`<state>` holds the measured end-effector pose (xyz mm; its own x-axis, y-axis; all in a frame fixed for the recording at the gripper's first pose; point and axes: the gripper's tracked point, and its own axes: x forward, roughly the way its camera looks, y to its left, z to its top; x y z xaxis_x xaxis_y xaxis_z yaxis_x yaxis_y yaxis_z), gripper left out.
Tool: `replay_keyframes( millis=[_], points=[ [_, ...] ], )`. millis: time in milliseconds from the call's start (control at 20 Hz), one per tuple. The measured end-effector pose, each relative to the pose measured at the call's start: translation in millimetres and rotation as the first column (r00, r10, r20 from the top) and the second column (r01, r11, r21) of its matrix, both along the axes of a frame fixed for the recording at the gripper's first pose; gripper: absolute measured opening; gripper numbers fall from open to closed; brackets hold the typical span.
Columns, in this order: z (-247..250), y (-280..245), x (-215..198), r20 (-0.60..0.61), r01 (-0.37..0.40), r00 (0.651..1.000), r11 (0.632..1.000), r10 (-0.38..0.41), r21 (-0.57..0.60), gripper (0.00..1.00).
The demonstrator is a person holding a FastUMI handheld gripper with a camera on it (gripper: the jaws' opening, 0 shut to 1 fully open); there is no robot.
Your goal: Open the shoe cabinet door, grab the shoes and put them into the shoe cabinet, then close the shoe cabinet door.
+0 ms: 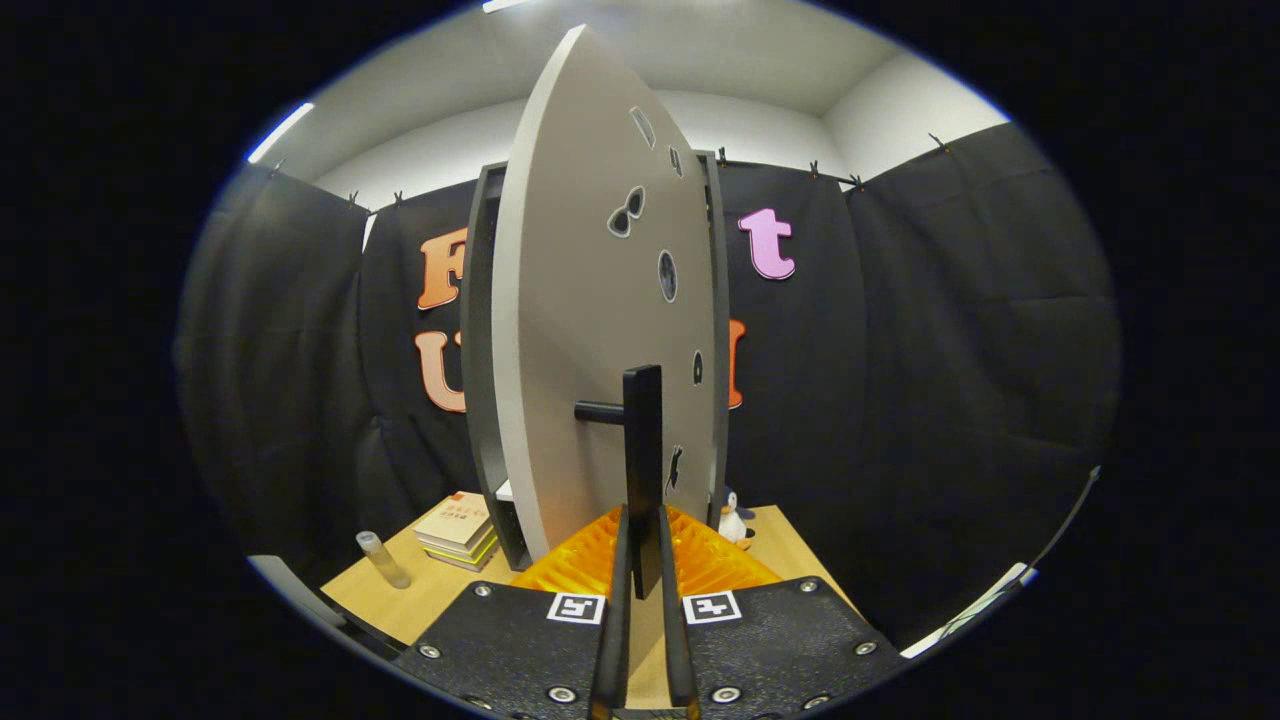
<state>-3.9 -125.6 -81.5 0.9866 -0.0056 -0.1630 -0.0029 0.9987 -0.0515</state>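
Note:
The shoe cabinet (478, 350) stands on the wooden table just ahead of me, dark-framed with a pale grey door (590, 330) that has small cut-out shapes. The door is swung partly outward, so I see it edge-on with a gap at its left side showing the cabinet's interior. A black bar handle (642, 450) stands upright on the door, and my gripper (643, 560) is shut on its lower end, both fingers pressing on it. No shoes are in sight.
A stack of books (458, 530) and a small clear bottle (383, 558) lie on the table (420, 600) left of the cabinet. A small penguin toy (737, 520) stands to the cabinet's right. Black cloth walls close in behind and on both sides.

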Motion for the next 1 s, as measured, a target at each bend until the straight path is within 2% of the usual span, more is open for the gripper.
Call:
replay_keyframes(
  millis=[200,400,500,700,900,1000],
  points=[
    [-1.4,-33.0,-1.8,0.007,0.004,1.000,0.998,-0.005,0.067,0.14],
    [-1.1,-65.6,1.9,0.012,0.020,1.000,0.997,-0.021,0.077,0.14],
    [-1.4,-83.3,0.2,0.019,0.050,0.999,0.997,-0.051,0.058,0.14],
    [-4.3,-129.2,-5.5,0.014,0.133,0.991,0.990,-0.134,0.047,0.08],
    [-5.6,-126.0,-10.9,0.003,0.107,0.994,0.994,-0.107,0.036,0.09],
    [-0.7,-121.5,-15.4,0.017,0.129,0.992,0.992,-0.129,-0.012,0.11]
  ],
)
